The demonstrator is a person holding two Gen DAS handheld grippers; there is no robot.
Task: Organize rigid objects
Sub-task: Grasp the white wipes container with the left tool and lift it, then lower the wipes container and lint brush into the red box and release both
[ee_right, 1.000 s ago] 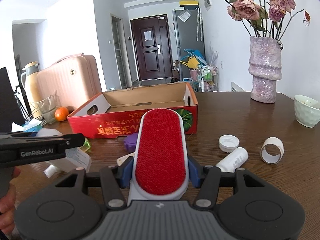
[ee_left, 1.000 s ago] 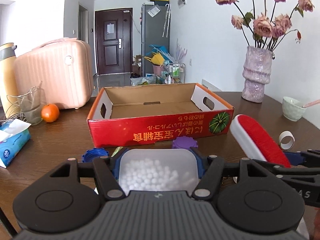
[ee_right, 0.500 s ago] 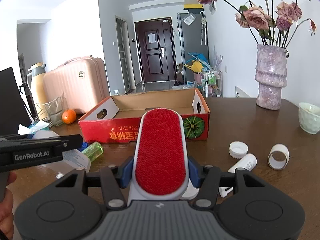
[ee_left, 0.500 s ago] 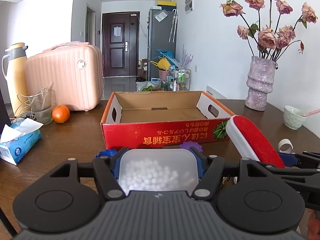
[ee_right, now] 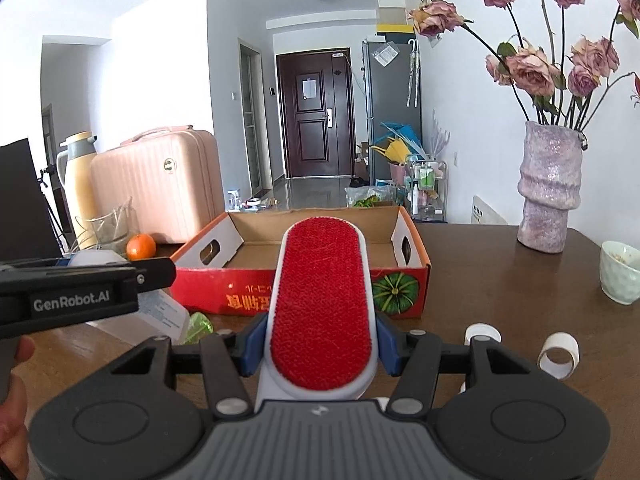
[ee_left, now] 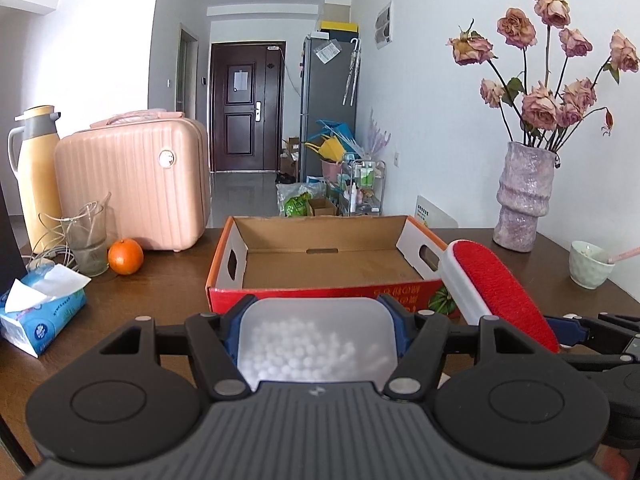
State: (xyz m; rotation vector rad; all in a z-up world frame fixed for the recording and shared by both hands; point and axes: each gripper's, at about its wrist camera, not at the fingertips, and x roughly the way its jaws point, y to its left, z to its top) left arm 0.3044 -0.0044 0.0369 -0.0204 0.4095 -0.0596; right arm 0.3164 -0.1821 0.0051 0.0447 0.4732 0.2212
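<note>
Roughly, near to far:
Left gripper (ee_left: 316, 334): clamped on a frosted plastic container (ee_left: 316, 340) of small white beads; rounded corners, smooth rigid walls.
Right gripper (ee_right: 320, 344): clamped on a lint brush (ee_right: 322, 304); white hard shell, red napped pad, long axis pointing straight ahead at the box.
Key relation: cardboard box (ee_left: 320, 258) lies dead ahead of both, open top, bare floor; each load needs carrying forward over the near red wall.
Nearer hand: about level, cannot separate.
Beyond: glittery vase (ee_right: 548, 188), right rear.
</note>
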